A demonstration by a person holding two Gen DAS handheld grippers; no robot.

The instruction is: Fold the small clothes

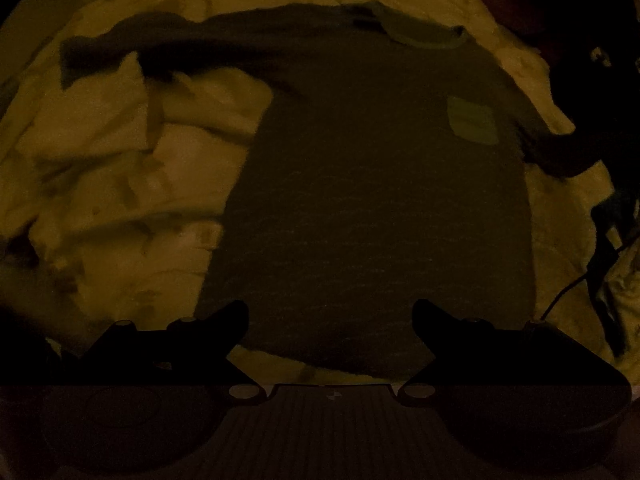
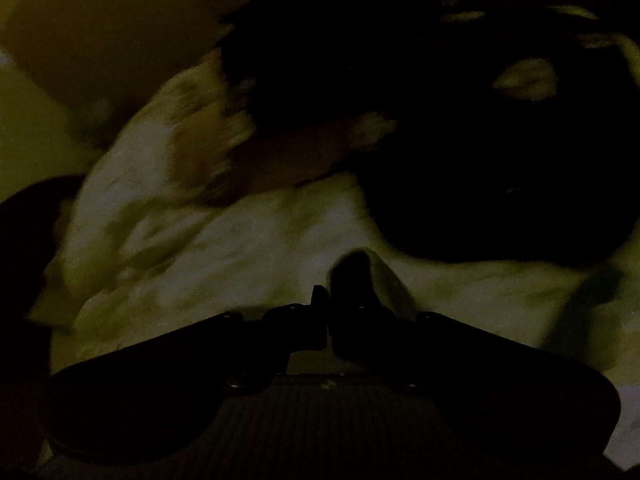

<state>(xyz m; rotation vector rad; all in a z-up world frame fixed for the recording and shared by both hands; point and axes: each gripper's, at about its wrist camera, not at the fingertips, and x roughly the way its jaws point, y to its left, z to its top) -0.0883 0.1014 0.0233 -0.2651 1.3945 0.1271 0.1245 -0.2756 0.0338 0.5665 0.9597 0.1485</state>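
Observation:
The light is very dim. A dark long-sleeved shirt (image 1: 380, 208) lies flat on a pale rumpled bed cover (image 1: 120, 200), with its collar (image 1: 420, 32) far from me and a pale patch (image 1: 472, 120) on the chest. One sleeve (image 1: 160, 46) stretches out to the left. My left gripper (image 1: 330, 312) points down over the hem, open, with nothing between its fingers. My right gripper (image 2: 326, 300) is shut, and a dark fold of cloth (image 2: 354, 276) with a paler edge sticks up from its tips. It looks like part of the shirt.
The bed cover (image 2: 240, 248) is creased all around. A large dark blurred mass (image 2: 480, 152) fills the upper right of the right wrist view. Dark shapes and a thin cable (image 1: 568, 288) sit at the right edge of the left wrist view.

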